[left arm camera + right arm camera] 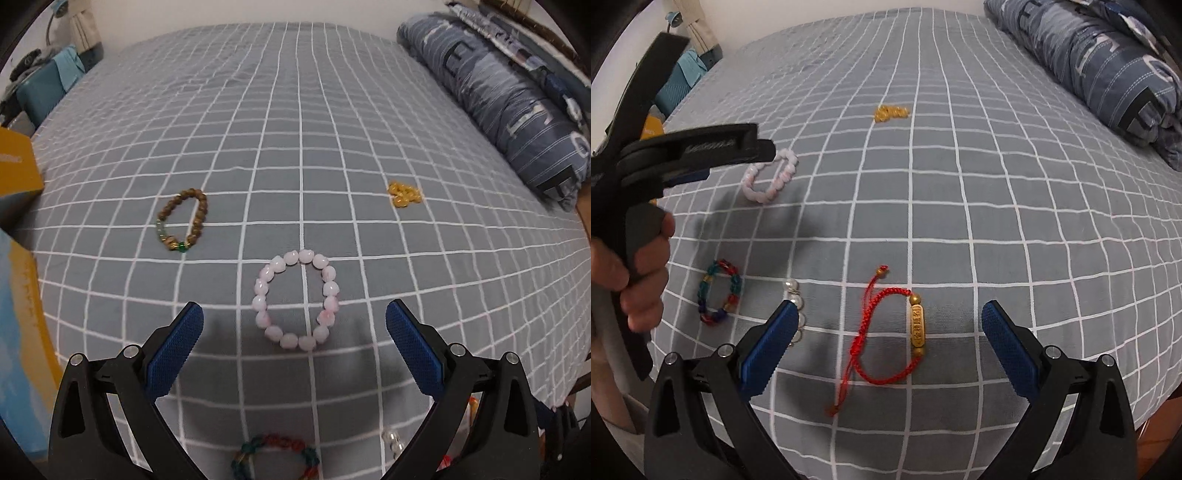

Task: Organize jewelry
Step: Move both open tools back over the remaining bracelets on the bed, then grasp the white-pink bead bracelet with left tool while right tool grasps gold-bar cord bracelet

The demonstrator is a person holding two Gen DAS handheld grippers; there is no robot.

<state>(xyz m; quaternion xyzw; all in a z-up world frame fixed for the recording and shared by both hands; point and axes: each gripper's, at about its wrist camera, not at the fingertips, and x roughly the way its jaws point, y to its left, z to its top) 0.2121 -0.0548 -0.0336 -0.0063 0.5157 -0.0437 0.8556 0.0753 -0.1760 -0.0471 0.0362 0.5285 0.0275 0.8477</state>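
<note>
Both grippers held wide open above the grid bedsheet (295,147), nothing gripped or touched.

Left gripper (294,317): jaws spread wide, pink bead bracelet (295,300) framed between the fingertips, flat on the sheet. Brown bead bracelet (183,220) and gold piece (403,194) are seen only farther out. Right gripper (890,319): equally wide, red cord bracelet (882,332) with gold tube bead lying between the pads. Multicolour bracelet (719,291) is shown whole only in the right view, along with the hand (631,273) on the left tool.

A: Where am I working?
B: I read it as a home bedroom: a bed (295,110) under a gray checked sheet, folded blue quilt (498,92) alongside, curtain (86,29) in the far corner.
</note>
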